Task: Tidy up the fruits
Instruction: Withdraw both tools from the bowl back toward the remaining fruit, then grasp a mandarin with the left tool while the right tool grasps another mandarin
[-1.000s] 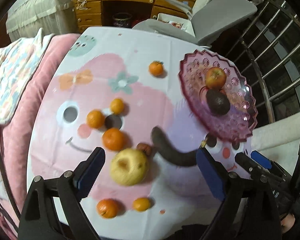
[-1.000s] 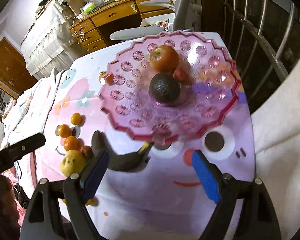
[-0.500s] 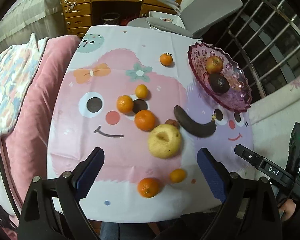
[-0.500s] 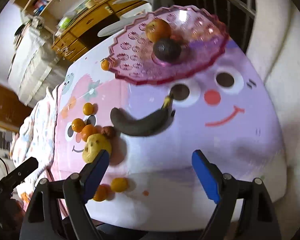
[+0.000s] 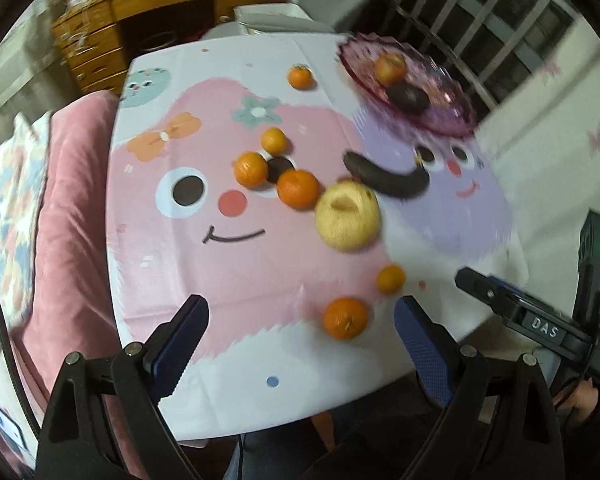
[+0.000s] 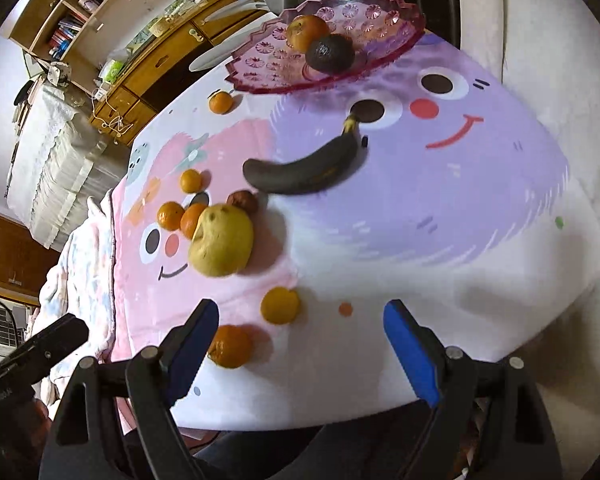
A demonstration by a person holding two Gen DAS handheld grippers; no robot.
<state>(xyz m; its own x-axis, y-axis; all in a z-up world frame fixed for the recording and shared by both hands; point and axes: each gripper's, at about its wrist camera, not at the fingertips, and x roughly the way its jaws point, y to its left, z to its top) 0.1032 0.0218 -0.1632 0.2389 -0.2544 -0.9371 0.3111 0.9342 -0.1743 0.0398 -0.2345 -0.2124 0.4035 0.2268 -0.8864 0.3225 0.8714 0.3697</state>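
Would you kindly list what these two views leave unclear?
- Small brown fruit: left view, hidden behind the yellow fruit.
- Pink bowl: left view, motion blur smears its rim.
- Shelf items: right view, too small to identify.

Home bedroom/study: wooden desk w/ drawers [image 5: 112,36], bookshelf [image 6: 80,8], covered bed [image 6: 56,152], cartoon tablecloth [image 5: 260,248].

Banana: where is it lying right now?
In the right wrist view the banana lies on the tablecloth mid-table, between the pink dish behind it and the yellow apple at its left.
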